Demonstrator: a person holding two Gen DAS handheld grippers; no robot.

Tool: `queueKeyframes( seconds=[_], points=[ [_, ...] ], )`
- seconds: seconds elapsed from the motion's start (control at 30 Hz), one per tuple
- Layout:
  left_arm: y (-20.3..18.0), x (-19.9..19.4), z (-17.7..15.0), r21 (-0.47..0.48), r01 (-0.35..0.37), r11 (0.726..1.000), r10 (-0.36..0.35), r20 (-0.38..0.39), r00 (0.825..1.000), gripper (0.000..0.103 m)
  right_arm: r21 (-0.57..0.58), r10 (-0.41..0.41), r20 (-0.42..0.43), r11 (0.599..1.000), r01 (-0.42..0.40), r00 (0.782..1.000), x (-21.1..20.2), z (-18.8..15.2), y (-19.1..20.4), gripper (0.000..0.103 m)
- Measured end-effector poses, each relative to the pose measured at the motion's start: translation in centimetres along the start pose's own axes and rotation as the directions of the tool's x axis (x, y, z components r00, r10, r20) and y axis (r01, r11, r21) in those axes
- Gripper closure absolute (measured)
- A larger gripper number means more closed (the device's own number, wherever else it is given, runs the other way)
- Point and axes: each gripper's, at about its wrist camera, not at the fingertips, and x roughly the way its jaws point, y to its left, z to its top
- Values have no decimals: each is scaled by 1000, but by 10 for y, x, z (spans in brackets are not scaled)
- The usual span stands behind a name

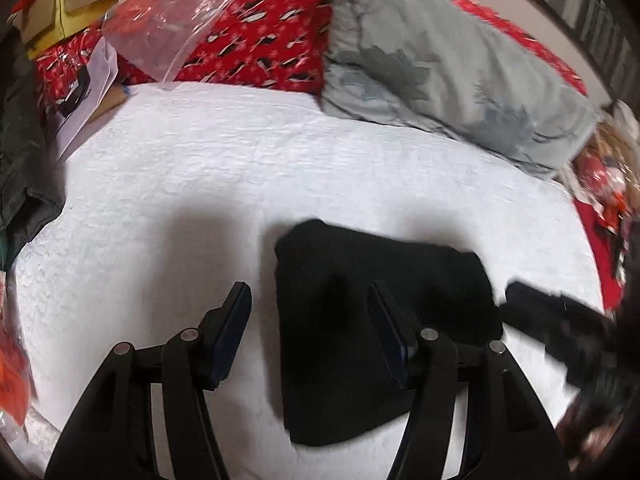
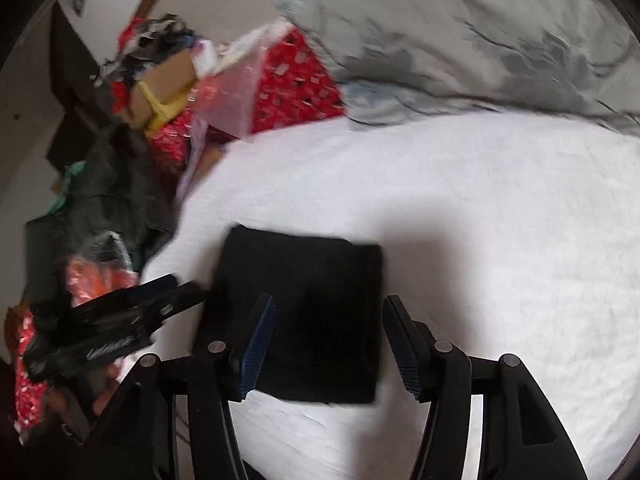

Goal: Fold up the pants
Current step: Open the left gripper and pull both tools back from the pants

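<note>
Pants (image 1: pixel 360 332) lie folded into a compact black rectangle flat on the white quilt (image 1: pixel 200 184), under and just ahead of both your jaws. Your left gripper (image 1: pixel 310 304) stands open above them, nothing between its pads: one fingertip over bare quilt, the other over black cloth. Your right gripper (image 2: pixel 330 312) is open too, empty, its gap over the rectangle's middle. Neither seems to touch the fabric, though blur makes that hard to confirm. Beyond the jaws, a grey pillow (image 1: pixel 448 76) rests on a red patterned blanket (image 1: pixel 264 56); clutter sits off to the left.
</note>
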Motion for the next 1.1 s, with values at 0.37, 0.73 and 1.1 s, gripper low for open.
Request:
queueKeyframes(
  seconds=[0.37, 0.73, 1.1],
  points=[
    [24, 54, -4, -157, 44, 987, -61, -107, 992, 22, 32, -18, -112, 999, 22, 994, 50, -3, -22, 47],
    [9, -9, -54, -168, -11, 986, 8, -18, 1000, 22, 51, -158, -97, 985, 163, 983, -17, -34, -24, 20],
    [-54, -42, -99, -84, -89, 992, 94, 48, 994, 22, 75, -320, -108, 942, 328, 941, -77, -93, -26, 7]
  ],
)
